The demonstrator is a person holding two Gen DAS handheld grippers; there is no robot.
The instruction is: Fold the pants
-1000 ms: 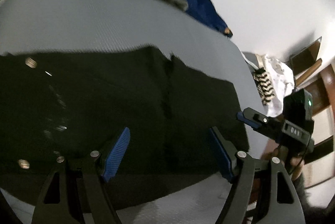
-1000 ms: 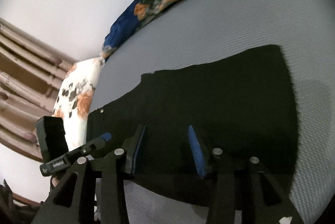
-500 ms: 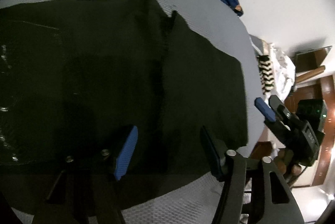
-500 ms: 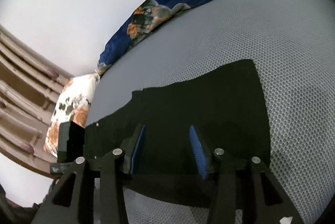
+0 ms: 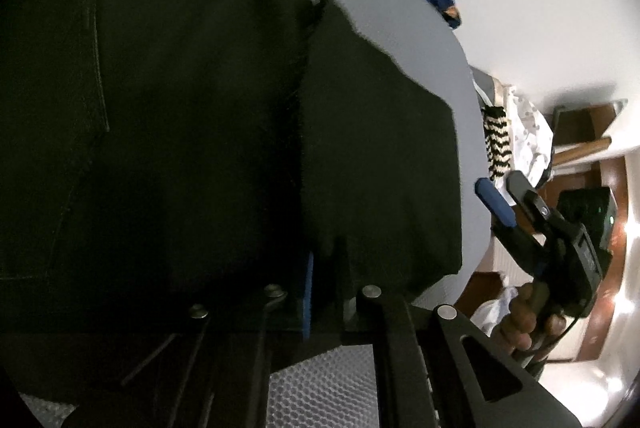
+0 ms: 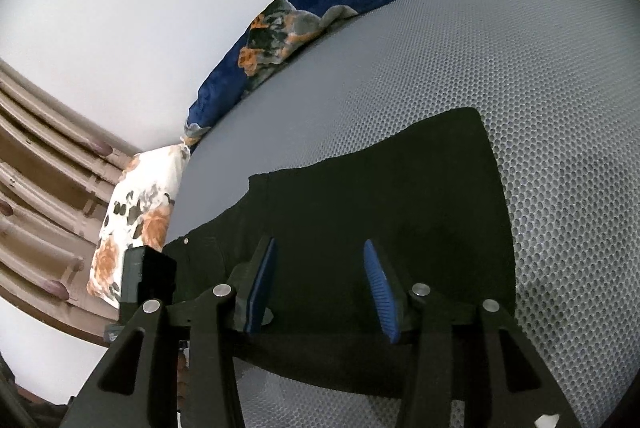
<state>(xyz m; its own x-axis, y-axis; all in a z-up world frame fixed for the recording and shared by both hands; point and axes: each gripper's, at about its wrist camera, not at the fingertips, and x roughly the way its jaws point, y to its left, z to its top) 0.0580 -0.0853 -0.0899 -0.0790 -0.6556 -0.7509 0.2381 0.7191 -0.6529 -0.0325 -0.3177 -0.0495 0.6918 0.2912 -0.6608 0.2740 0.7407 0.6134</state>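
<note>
Black pants [image 5: 180, 115] lie flat on a grey mesh mattress [image 5: 400, 11], folded lengthwise. My left gripper [image 5: 324, 292] is shut on the near edge of the pants, by the seam between the two layers. In the right wrist view the pants [image 6: 380, 203] spread ahead of my right gripper [image 6: 320, 288], which is open with its blue pads just above the near edge of the cloth. The right gripper also shows in the left wrist view [image 5: 504, 199], off the pants' right end, held by a hand.
A dark blue floral blanket [image 6: 320, 7] lies along the far edge of the mattress [image 6: 520, 47] by the white wall. A floral pillow [image 6: 132, 211] sits at the left end. A black-and-white striped cloth [image 5: 496, 143] and wooden furniture stand beyond the right end.
My left gripper has dropped onto the pants' near edge and closed on the cloth. My right gripper has stayed open over the other end, with little movement.
</note>
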